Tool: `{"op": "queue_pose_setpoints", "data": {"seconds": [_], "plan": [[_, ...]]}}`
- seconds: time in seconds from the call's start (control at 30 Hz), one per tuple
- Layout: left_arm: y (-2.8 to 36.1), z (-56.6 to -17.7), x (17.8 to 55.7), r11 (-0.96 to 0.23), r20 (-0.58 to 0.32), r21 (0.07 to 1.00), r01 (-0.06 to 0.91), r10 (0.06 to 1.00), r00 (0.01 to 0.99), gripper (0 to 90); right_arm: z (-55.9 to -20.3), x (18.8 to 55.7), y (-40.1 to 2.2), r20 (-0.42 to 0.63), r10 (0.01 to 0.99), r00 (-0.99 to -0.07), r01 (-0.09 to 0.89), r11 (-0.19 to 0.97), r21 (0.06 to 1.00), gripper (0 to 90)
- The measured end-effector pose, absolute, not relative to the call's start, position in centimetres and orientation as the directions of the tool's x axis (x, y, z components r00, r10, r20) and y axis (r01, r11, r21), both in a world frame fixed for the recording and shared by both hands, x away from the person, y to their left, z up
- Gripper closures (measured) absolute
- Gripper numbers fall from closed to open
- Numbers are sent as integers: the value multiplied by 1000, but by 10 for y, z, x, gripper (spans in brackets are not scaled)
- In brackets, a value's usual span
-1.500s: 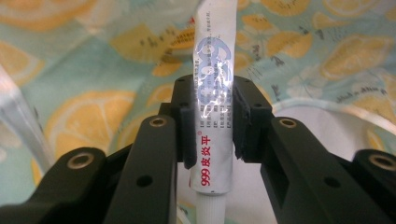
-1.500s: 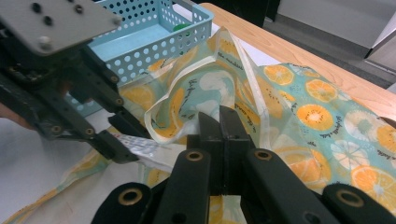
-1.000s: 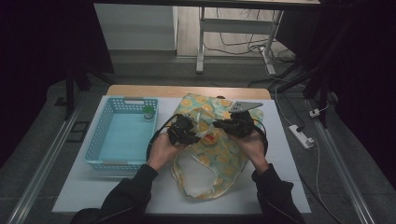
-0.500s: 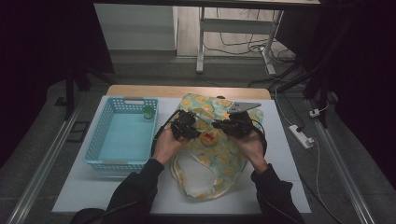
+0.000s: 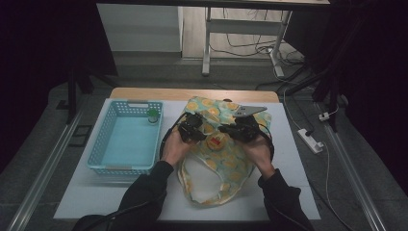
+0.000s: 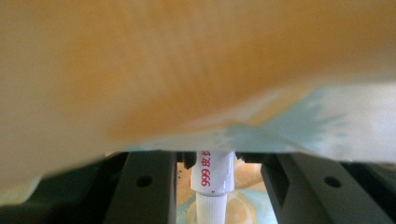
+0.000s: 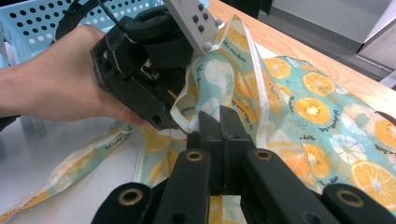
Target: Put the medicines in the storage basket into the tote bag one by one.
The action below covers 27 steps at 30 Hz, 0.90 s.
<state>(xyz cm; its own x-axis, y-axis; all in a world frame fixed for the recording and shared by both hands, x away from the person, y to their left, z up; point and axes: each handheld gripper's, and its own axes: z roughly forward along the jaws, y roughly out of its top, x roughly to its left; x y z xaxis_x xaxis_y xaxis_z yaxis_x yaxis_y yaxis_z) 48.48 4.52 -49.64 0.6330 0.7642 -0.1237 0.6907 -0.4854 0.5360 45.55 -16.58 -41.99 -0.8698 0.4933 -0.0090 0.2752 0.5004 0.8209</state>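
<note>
On the worktop (image 5: 298,144), the basket (image 5: 126,140) stands left of the bag (image 5: 216,163). The left claw (image 5: 191,129) grips a tube (image 6: 213,179), long axis along its jaws, at the bag mouth. The right claw (image 5: 240,130), closed on the bag's rim, holds it open just beside.

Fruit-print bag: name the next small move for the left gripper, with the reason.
Probably ease the left gripper deeper into the fruit-print bag before letting go. Its jaws hold a white tube under the cloth, while the right gripper pinches the bag's edge, lifting the mouth open.
</note>
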Motion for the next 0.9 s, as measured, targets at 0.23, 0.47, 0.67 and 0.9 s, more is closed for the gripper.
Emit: {"op": "queue_pose_setpoints", "data": {"seconds": [0.23,0.47,0.67,0.9], "plan": [[45,-496,482,-506,-88,555,660,754,651,676,-420,456,-167,-9,495,-869,276,500,821,900],[47,-489,474,-516,-81,572,638,738,669,552,-417,457,-171,-5,500,-866,277,487,828,900],[55,-484,464,-505,-110,595,626,720,685,436,-417,457,-171,0,498,-867,278,484,830,900],[63,-475,450,-492,-149,610,621,698,700,308,-417,457,-171,9,493,-870,279,476,834,900]]}}
